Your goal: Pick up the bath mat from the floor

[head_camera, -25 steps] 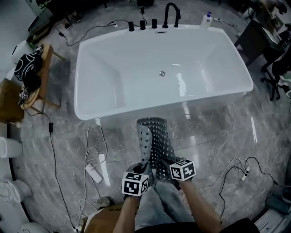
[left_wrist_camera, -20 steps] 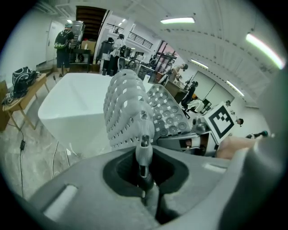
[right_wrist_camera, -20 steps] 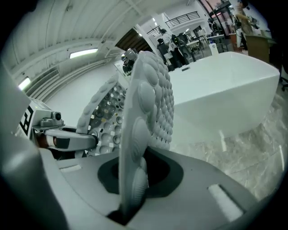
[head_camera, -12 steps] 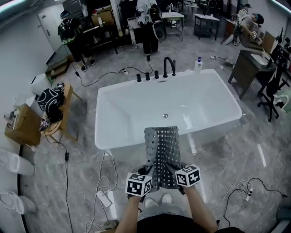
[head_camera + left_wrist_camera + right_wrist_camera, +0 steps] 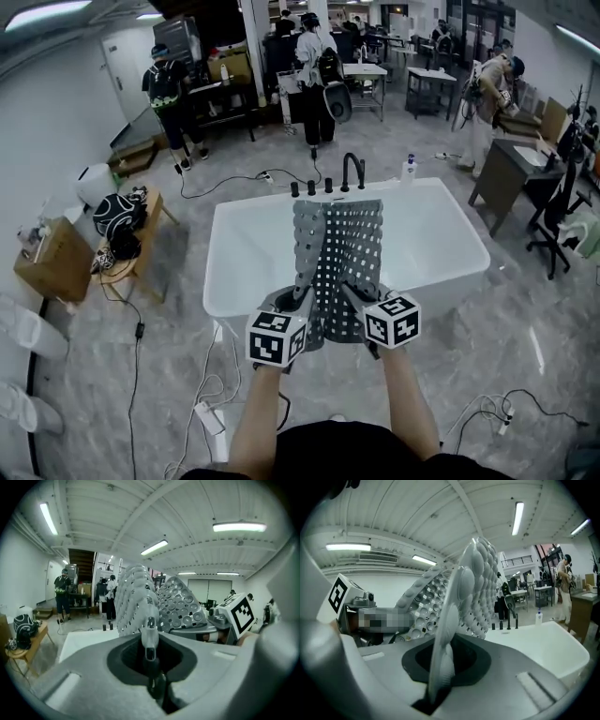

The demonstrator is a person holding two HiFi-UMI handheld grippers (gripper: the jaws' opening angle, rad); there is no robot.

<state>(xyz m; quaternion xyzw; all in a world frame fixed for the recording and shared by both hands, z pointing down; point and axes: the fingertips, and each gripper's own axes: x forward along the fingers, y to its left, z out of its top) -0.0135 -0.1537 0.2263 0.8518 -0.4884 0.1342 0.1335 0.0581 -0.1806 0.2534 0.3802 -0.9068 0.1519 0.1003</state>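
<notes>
Now | left tongs point(image 5: 300, 302): closed on near edge of bath mat point(image 5: 342, 246) | right tongs point(image 5: 351, 295): closed on same edge, just beside | bath mat: off the floor, long axis runs away from both tongs, toward bathtub point(image 5: 441, 251) | both hands equally near

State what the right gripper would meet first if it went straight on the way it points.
Apart from the bath mat gripped in its jaws, probably the white bathtub ahead and below; depth is unclear.

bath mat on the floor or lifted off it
Lifted off: the left gripper and right gripper are shut on the bath mat, holding its near edge up.
</notes>
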